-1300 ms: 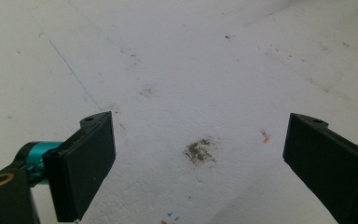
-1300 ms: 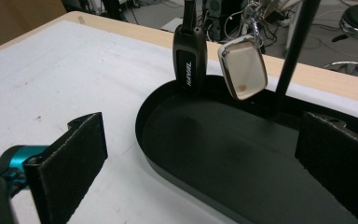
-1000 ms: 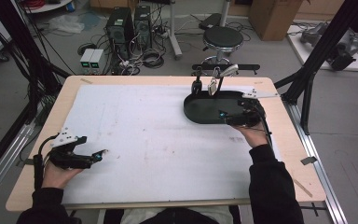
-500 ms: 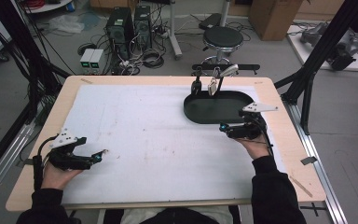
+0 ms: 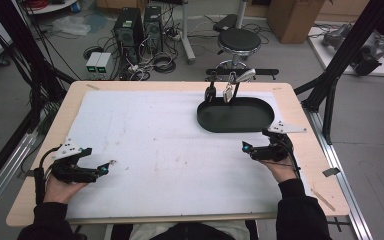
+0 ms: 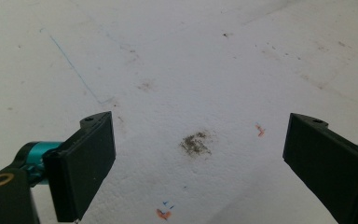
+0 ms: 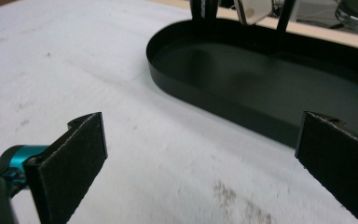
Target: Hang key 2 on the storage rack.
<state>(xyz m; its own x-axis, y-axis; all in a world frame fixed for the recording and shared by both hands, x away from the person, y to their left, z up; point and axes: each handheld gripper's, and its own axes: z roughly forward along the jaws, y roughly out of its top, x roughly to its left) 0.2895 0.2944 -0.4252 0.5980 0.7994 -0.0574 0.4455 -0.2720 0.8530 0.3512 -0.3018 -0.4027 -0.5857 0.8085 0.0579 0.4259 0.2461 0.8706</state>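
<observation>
1. Right tool (image 5: 246,149) hovers low over the white sheet (image 5: 170,145) at the right side of the counter (image 5: 180,86), just near of the black oval tray (image 5: 235,125); its jaws stand wide apart with nothing between them.
2. From the right gripper view, that right tool (image 7: 200,158) looks across the sheet toward the tray (image 7: 205,100), whose near wall runs just beyond the two black jaws. Neither jaw touches the tray.
3. Inside, the tray looks bare and dark. It sits at the far right of the sheet, with a small stand of clips (image 5: 228,90) rising at its far rim, a silvery piece hanging there.
4. Left tool (image 5: 102,170) rests at the near left of the sheet, held in the person's left hand (image 5: 62,187), well apart from the tray.
5. From the left gripper view, the left tool (image 6: 198,158) also has its jaws spread wide and empty, aimed down at the bare sheet, where a small grey-brown smudge (image 6: 196,143) lies between them and faint blue and orange pen marks sit nearby.
6. Both sleeves are dark, and both forearms come in from the near edge of the counter.
7. Beyond the far edge, a round stool (image 5: 238,41) stands on the floor among cables and boxes.
</observation>
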